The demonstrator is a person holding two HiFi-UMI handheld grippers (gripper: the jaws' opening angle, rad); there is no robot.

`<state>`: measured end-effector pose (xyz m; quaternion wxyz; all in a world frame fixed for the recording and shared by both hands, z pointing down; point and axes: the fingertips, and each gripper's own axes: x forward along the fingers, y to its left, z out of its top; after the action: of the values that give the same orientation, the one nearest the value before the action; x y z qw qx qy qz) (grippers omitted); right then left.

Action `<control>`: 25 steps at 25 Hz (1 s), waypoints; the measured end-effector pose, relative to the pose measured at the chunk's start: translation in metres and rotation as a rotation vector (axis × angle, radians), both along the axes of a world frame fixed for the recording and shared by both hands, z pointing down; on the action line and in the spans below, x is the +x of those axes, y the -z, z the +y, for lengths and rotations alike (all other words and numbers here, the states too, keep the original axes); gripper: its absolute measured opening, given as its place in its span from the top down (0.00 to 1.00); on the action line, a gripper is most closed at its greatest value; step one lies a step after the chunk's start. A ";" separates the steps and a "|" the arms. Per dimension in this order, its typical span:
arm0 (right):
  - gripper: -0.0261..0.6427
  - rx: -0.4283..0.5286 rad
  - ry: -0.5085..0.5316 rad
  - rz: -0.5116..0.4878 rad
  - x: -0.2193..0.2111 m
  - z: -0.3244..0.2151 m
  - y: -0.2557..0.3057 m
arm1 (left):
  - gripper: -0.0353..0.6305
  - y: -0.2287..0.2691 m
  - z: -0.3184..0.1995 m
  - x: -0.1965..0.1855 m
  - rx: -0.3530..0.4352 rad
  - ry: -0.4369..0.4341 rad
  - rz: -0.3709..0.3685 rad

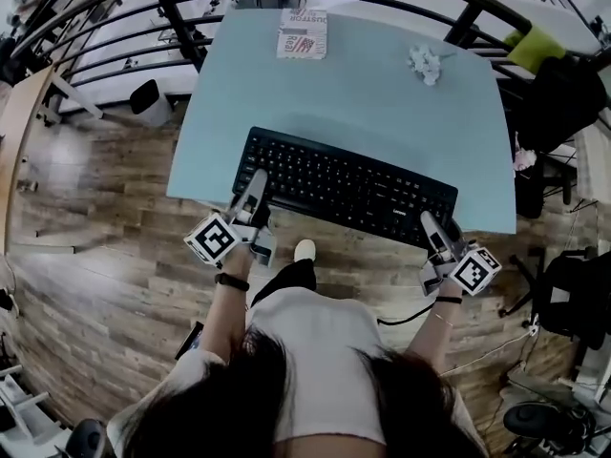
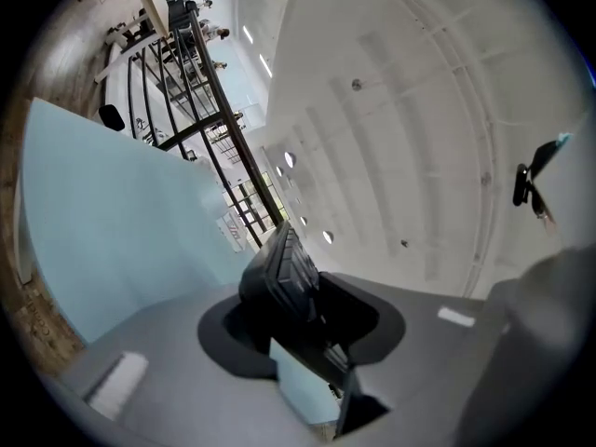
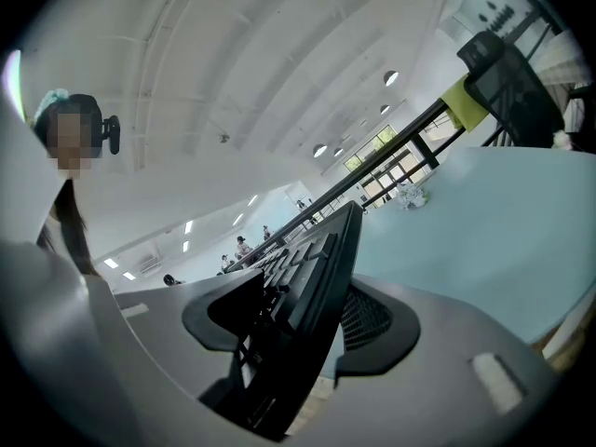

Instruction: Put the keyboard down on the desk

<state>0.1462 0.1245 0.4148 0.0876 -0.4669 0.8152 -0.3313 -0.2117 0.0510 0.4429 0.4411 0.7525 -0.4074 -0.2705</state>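
A black keyboard (image 1: 348, 186) lies across the near part of the pale blue desk (image 1: 372, 93), its front edge close to the desk's near edge. My left gripper (image 1: 256, 197) is shut on the keyboard's near left corner. My right gripper (image 1: 434, 234) is shut on the near right corner. In the left gripper view the keyboard (image 2: 289, 273) stands edge-on between the grey jaws, and the right gripper view shows the keyboard (image 3: 312, 291) clamped the same way. Whether the keyboard rests on the desk or hovers just above it I cannot tell.
A printed packet (image 1: 302, 33) lies at the desk's far edge and a crumpled white paper (image 1: 425, 62) at the far right. A black railing (image 1: 191, 36) curves behind the desk. A dark chair (image 1: 573, 294) stands to the right on the wooden floor (image 1: 86, 218).
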 end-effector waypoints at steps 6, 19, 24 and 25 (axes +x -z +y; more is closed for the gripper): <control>0.63 0.000 -0.035 0.002 0.000 0.003 -0.001 | 0.73 0.002 -0.008 0.004 0.020 -0.037 0.000; 0.63 -0.055 -0.045 -0.008 0.012 -0.008 -0.028 | 0.73 -0.024 -0.019 0.016 -0.042 -0.040 -0.021; 0.63 -0.058 -0.019 -0.017 0.050 -0.072 -0.027 | 0.73 -0.021 -0.074 0.052 -0.044 -0.009 -0.022; 0.63 -0.057 -0.013 -0.017 0.057 -0.086 -0.026 | 0.73 -0.019 -0.086 0.059 -0.042 -0.002 -0.025</control>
<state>0.2036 0.0384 0.4404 0.0834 -0.4718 0.8016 -0.3576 -0.1529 -0.0347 0.4617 0.4518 0.7469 -0.4176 -0.2522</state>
